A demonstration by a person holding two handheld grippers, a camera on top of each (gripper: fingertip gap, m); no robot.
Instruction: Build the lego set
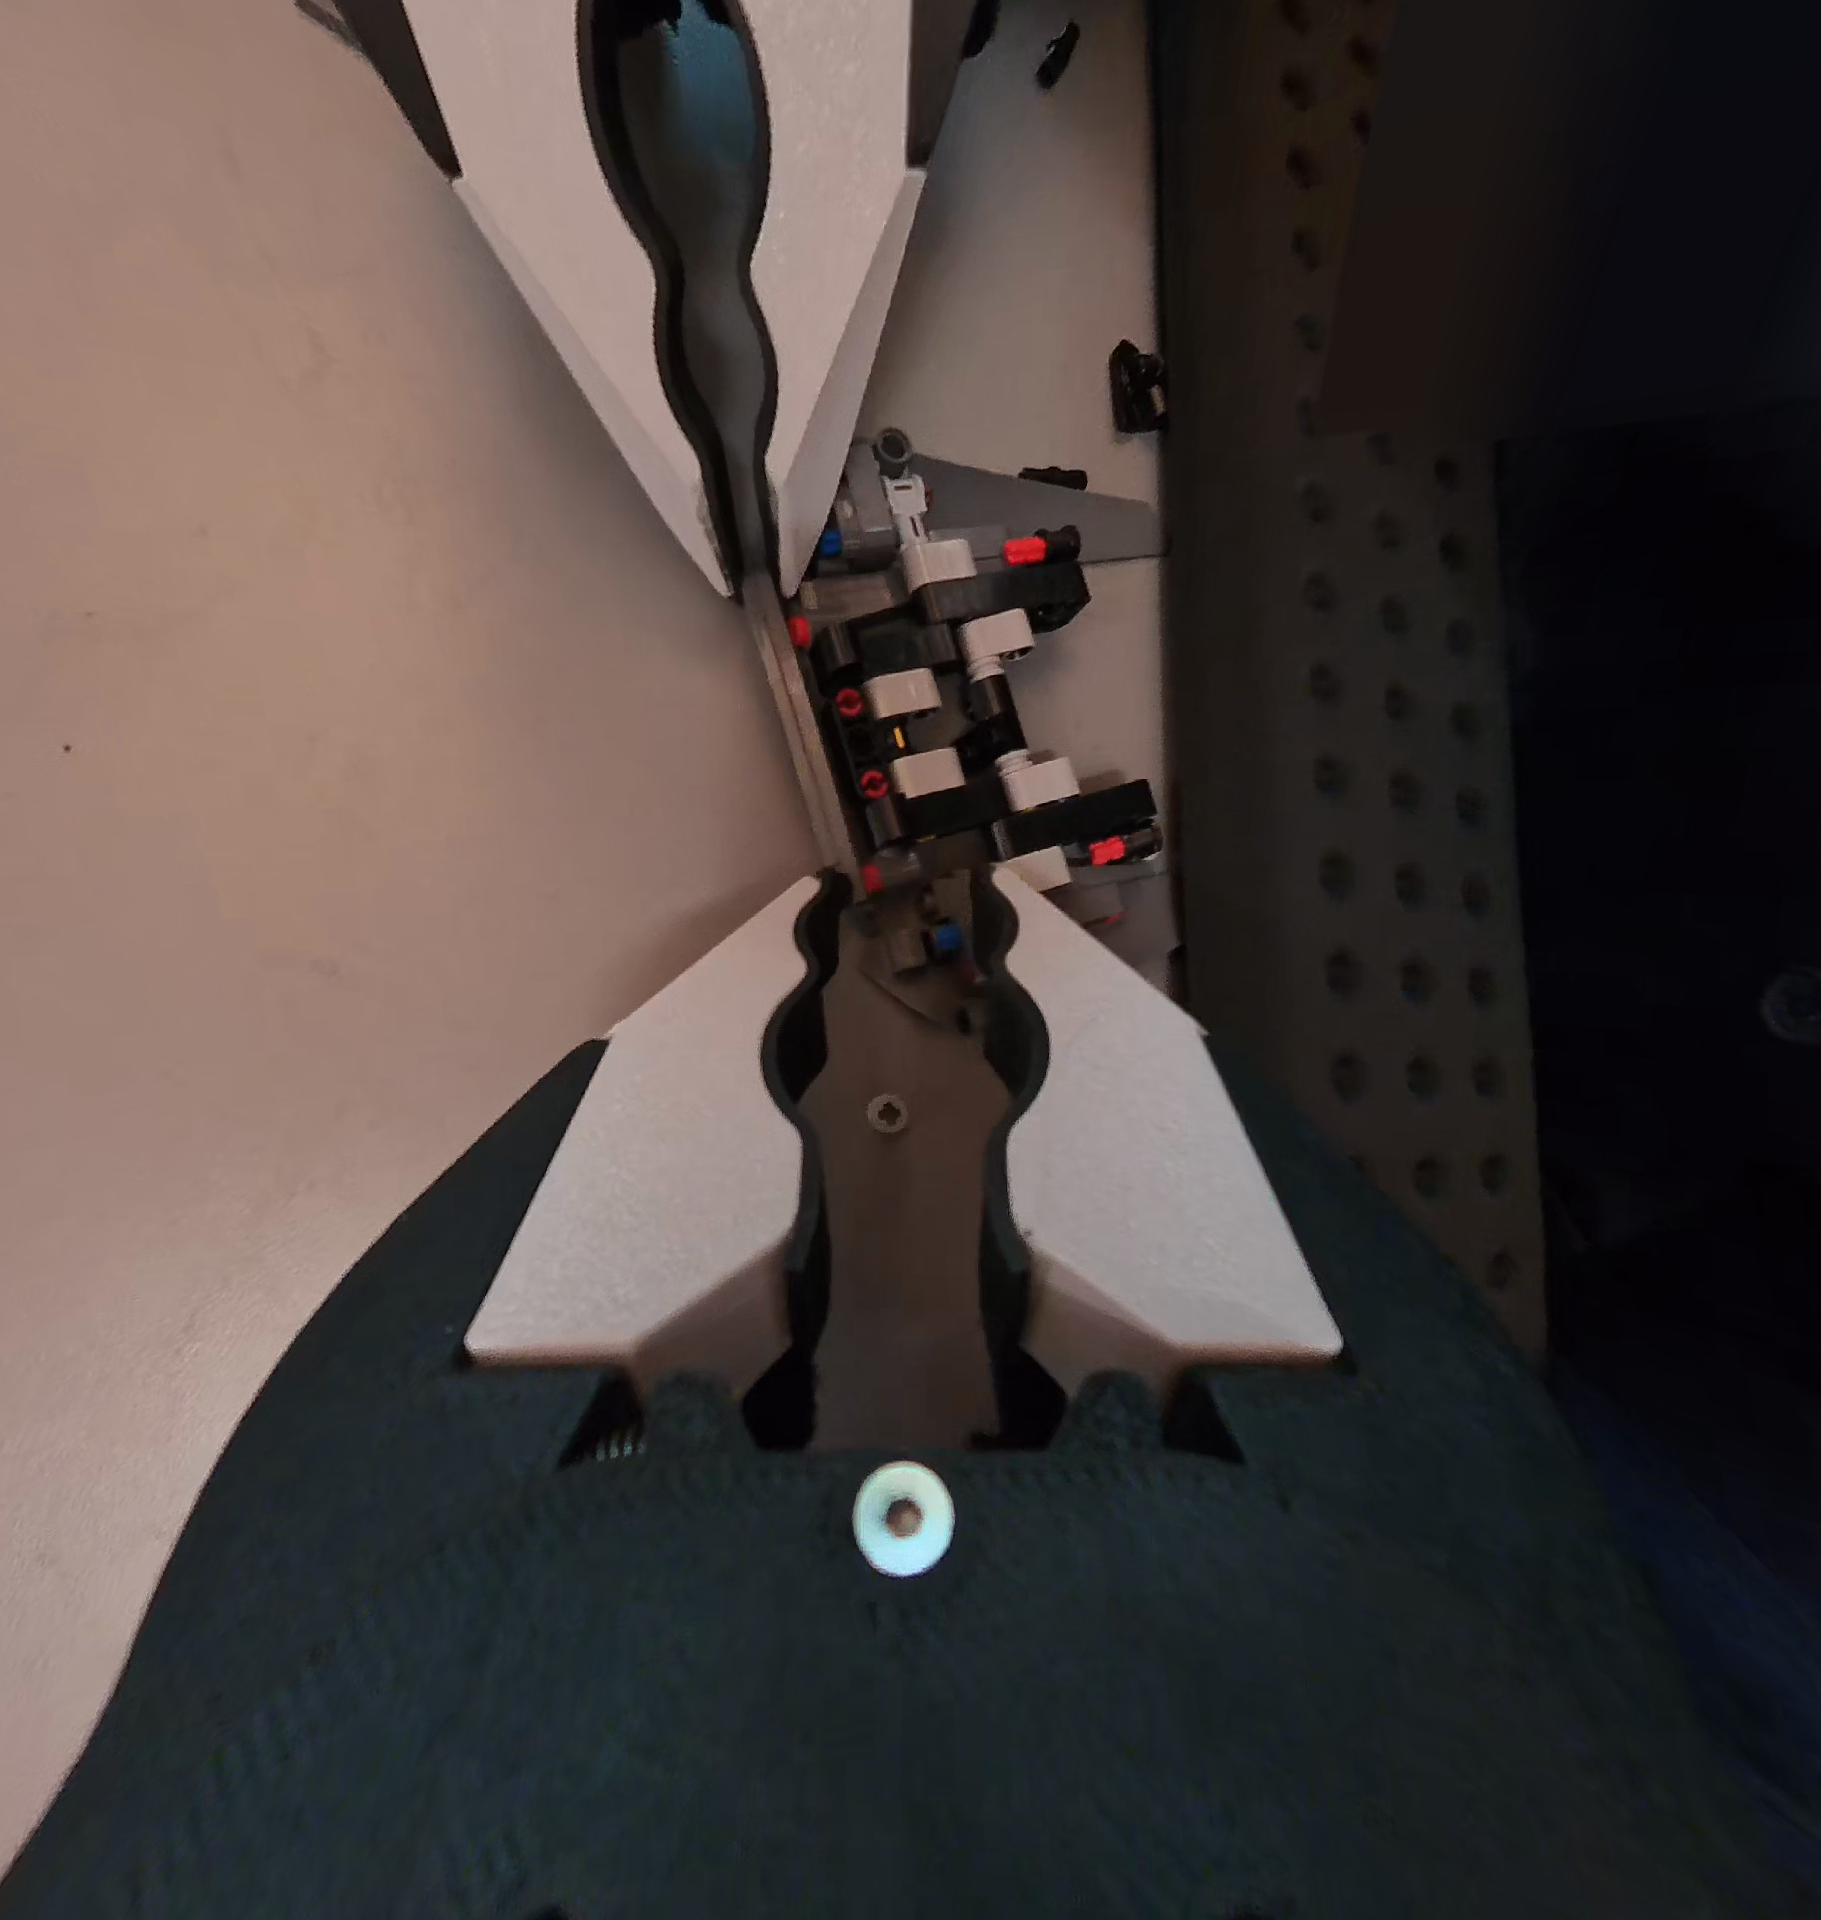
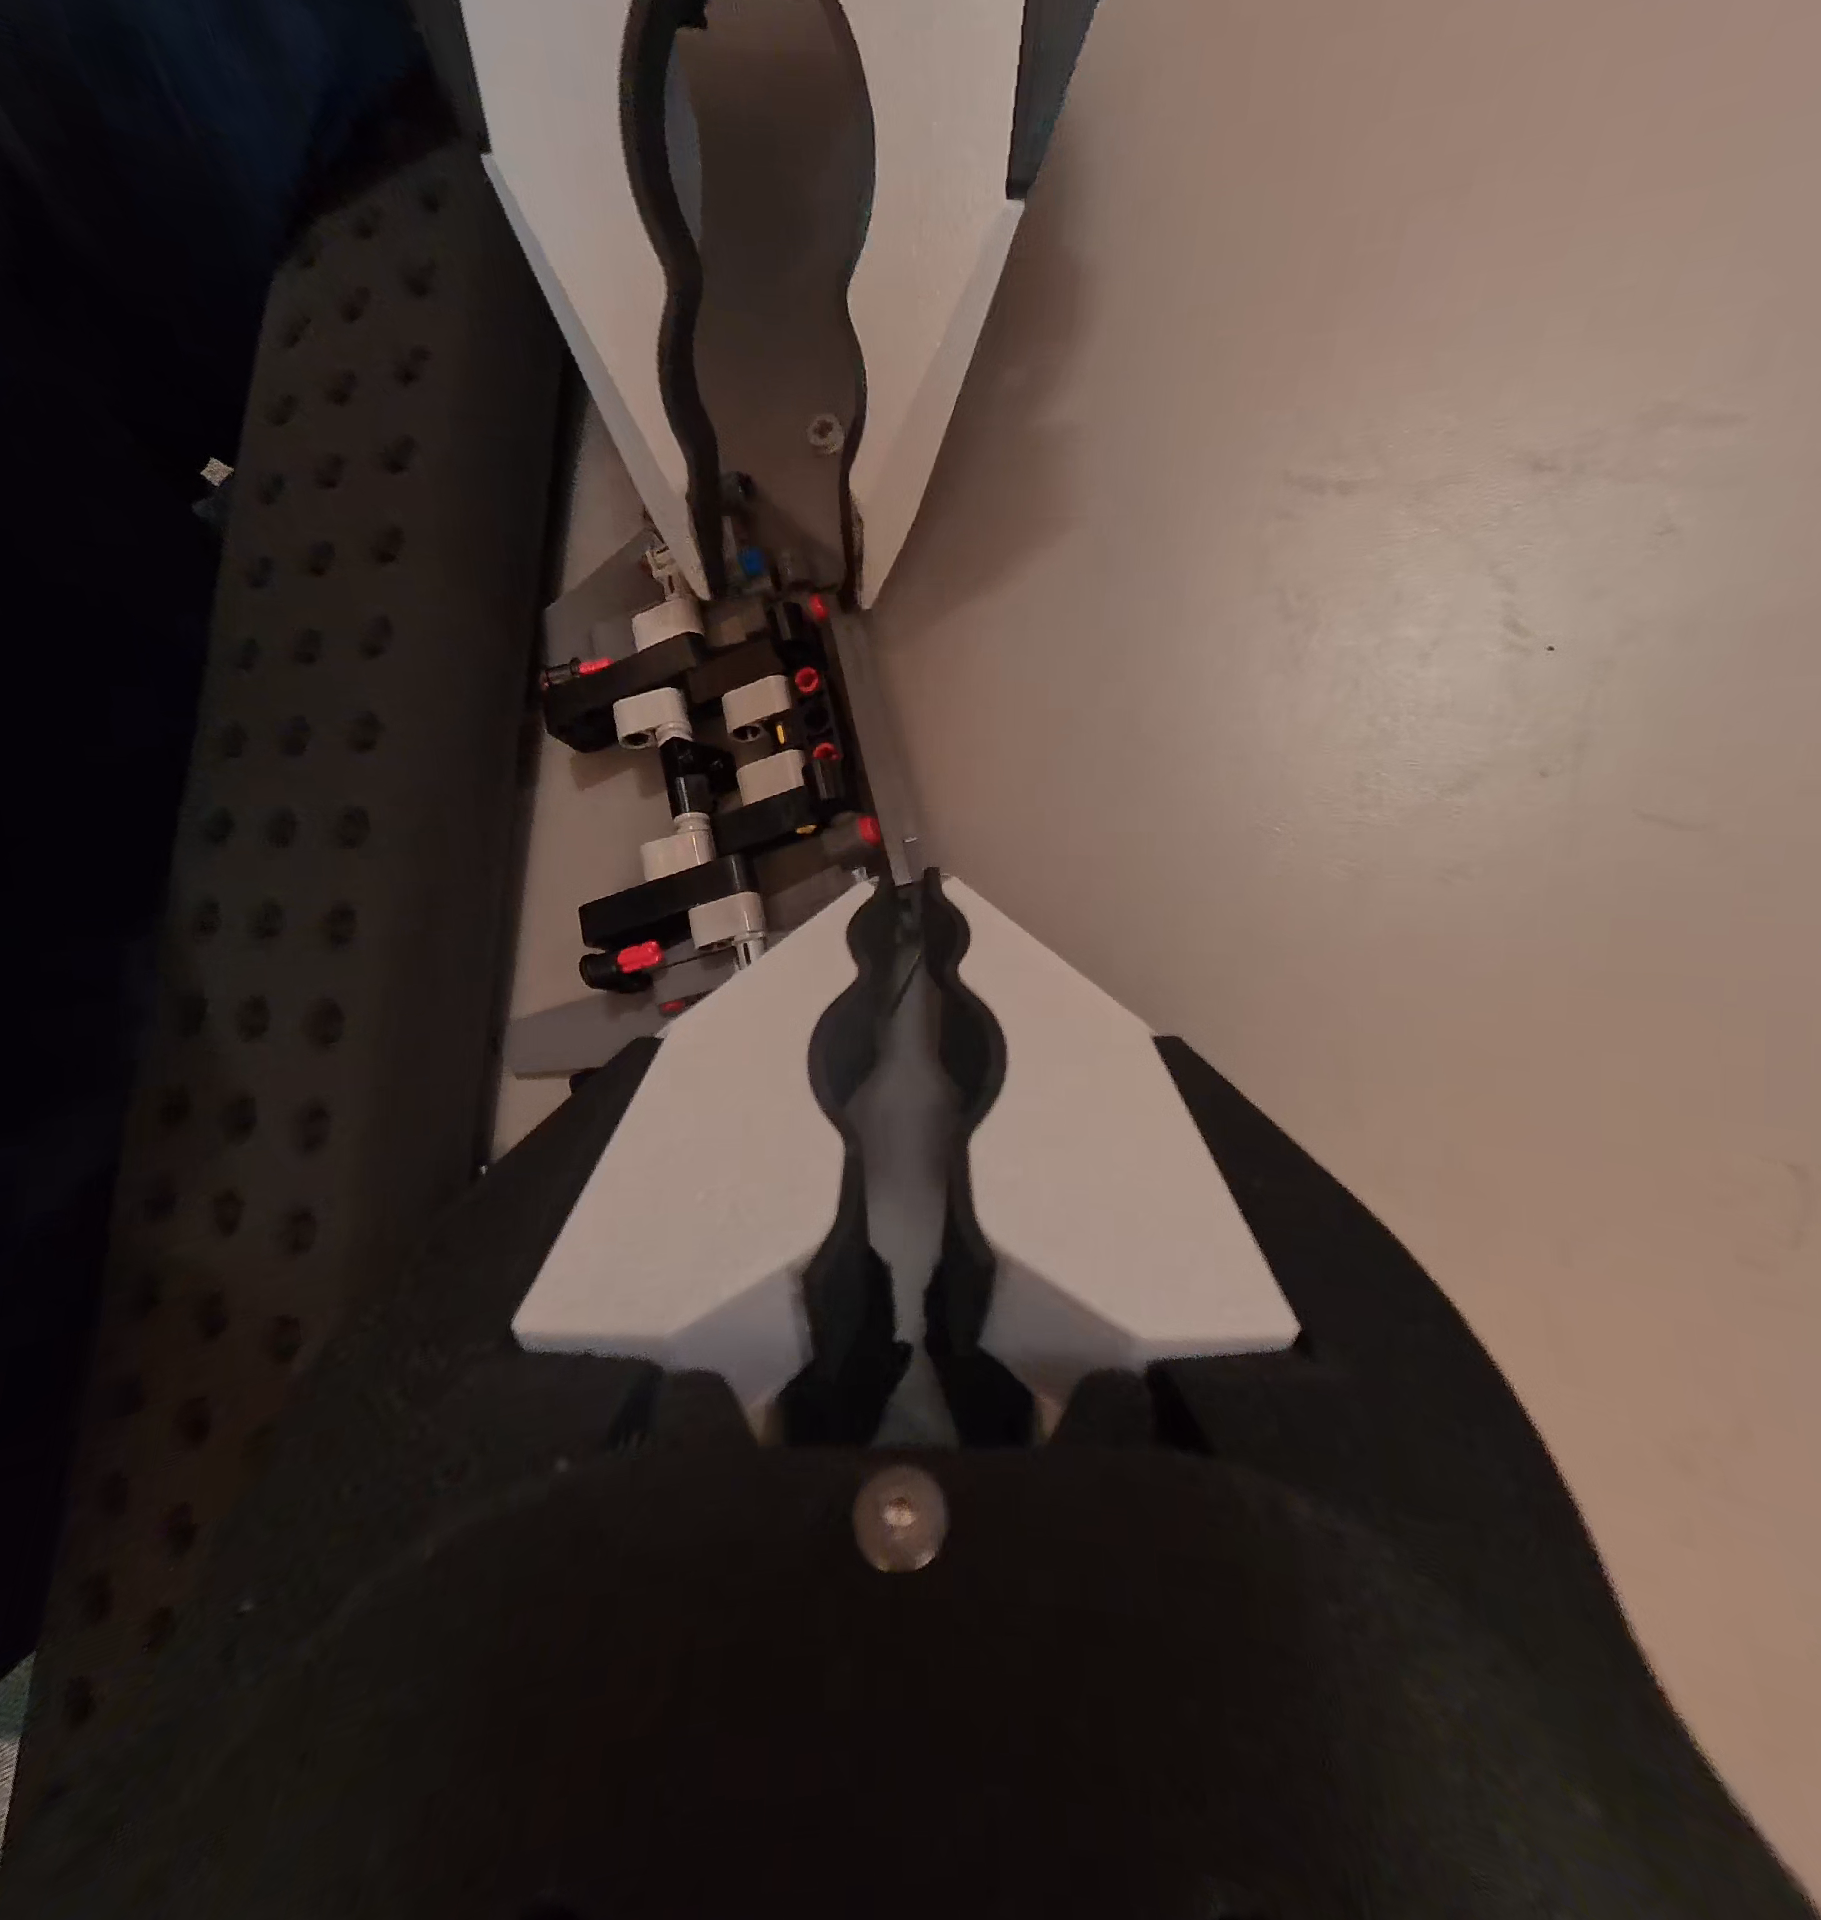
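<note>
A partly built lego model [image 1: 947, 717] of black beams, white connectors, red and blue pins and grey panels hangs between my two grippers, which face each other. My left gripper [image 1: 916, 894] is shut on a dark grey panel [image 1: 890, 1164] at one end of the model. My right gripper [image 2: 906, 899] is shut on the edge of a thin light grey plate [image 2: 901, 1122] at the other end. In the left wrist view the right gripper [image 1: 755, 561] comes in from the top. In the right wrist view the model [image 2: 740, 769] sits mid-frame and the left gripper [image 2: 781, 582] is above it.
A beige surface [image 1: 262, 727] fills one side of both views [image 2: 1405, 727]. A dark grey perforated panel [image 1: 1405, 831] runs along the other side [image 2: 293, 727]. Loose black lego pieces [image 1: 1134, 384] lie on a white strip beside it.
</note>
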